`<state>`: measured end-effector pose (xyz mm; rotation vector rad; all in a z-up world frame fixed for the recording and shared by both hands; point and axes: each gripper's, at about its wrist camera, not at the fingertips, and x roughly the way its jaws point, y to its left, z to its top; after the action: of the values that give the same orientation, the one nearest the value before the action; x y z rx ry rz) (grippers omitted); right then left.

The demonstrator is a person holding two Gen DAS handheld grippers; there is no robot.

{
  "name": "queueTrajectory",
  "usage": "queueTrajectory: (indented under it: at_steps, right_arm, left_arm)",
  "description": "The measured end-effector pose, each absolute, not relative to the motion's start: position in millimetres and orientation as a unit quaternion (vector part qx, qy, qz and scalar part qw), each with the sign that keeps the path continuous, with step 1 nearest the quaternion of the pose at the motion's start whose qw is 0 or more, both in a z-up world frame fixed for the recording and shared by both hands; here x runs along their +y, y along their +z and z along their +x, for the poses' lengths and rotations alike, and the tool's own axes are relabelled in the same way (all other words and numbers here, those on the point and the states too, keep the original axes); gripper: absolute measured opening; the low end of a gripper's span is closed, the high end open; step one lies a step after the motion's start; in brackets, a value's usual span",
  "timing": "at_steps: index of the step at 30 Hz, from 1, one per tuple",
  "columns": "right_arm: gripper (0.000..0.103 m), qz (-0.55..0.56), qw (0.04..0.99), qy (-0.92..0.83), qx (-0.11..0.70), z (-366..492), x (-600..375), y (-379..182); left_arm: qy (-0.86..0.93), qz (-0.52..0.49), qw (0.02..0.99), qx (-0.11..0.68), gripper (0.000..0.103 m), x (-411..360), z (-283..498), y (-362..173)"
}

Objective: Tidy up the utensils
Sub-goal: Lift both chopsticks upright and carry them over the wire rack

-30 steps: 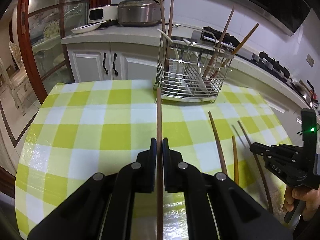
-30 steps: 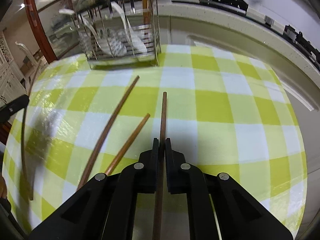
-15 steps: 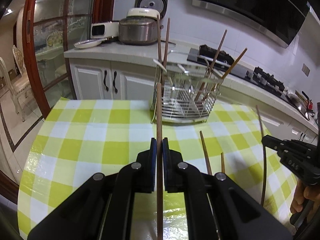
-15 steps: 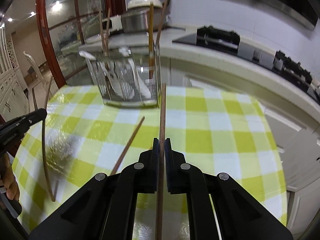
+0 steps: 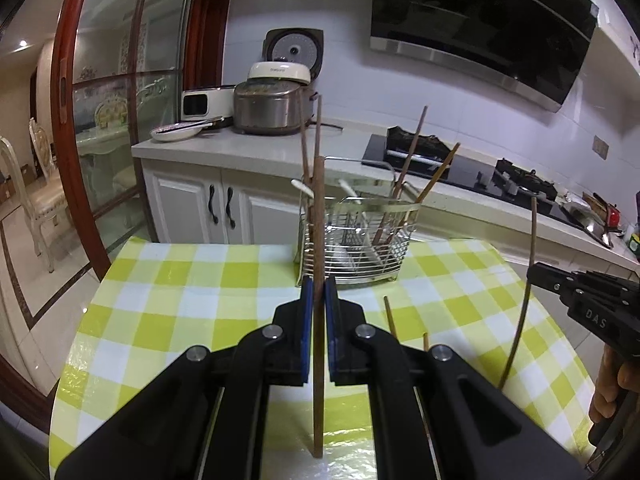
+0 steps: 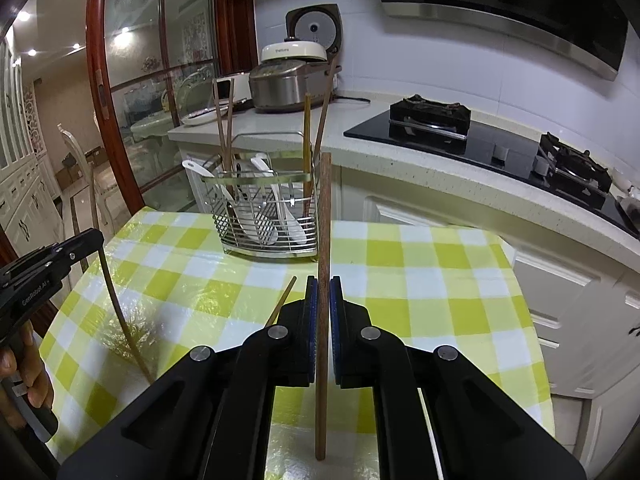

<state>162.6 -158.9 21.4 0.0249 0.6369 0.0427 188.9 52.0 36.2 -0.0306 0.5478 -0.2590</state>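
Left claw (image 5: 319,300) and right claw (image 6: 323,300): matt black plastic arms with bright metal rivets and blue pads, each closed on a brown, matt wooden chopstick (image 5: 318,360) (image 6: 324,280). Desk (image 5: 168,312), lower half of frame: yellow-and-white checked covering, glossy and slightly crinkled like oilcloth; on it a utensil rack (image 5: 356,240) of shiny metal wire holding wooden sticks and glossy white plastic spoons (image 6: 280,204). Upper frame: speckled smooth stone worktop (image 5: 248,152), glossy black cooktop (image 6: 460,140), brushed-metal cooker pot (image 5: 266,108).

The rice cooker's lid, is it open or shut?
Open: the rice cooker has its round lid standing up behind the pot.
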Motion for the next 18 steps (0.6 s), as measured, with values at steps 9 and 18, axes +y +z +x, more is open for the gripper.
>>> queueTrajectory:
  at_steps: [9, 18]
  right_arm:
    - [0.007, 0.009, 0.954, 0.02, 0.298, 153.8, -161.5, 32.0]
    - [0.007, 0.002, 0.958, 0.02, 0.285, 146.1, -159.5, 37.6]
  left_arm:
    - [-0.131, -0.014, 0.955, 0.267, 0.006, 47.0, 180.1, 42.2]
    - [-0.132, -0.011, 0.956, 0.261, 0.006, 45.6, 176.5, 47.4]
